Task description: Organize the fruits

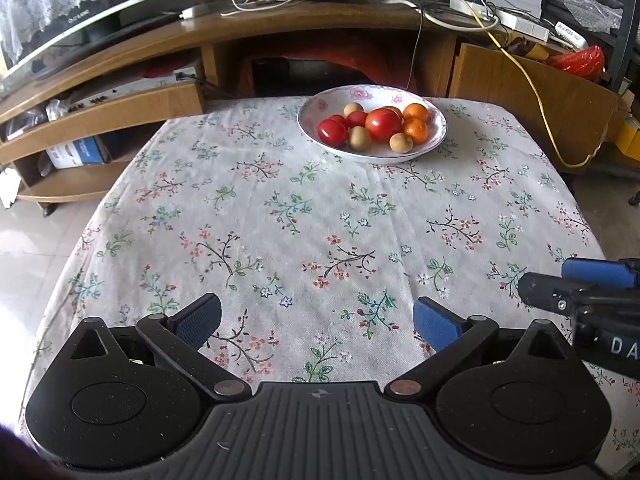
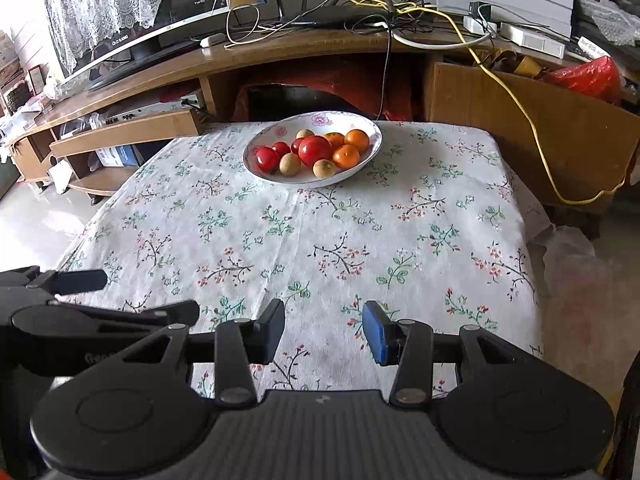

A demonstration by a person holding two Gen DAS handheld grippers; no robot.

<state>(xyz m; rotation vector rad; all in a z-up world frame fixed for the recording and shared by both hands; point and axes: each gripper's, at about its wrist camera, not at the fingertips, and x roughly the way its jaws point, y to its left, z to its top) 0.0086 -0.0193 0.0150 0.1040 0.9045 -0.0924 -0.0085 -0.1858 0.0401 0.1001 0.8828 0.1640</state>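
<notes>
Glossy plate (image 1: 434, 142) (matt cloth (image 1: 304, 216) beneath)

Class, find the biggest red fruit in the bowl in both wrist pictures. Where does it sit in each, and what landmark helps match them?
Left wrist: large red fruit, upper centre, mid-bowl.
Right wrist: large red fruit, upper centre, slightly left of the middle.
Shared landmark: the floral bowl holding it.

both wrist views look forward and down over the table (image 1: 280, 208), sharing the far fruit bowl (image 1: 372, 152).
</notes>
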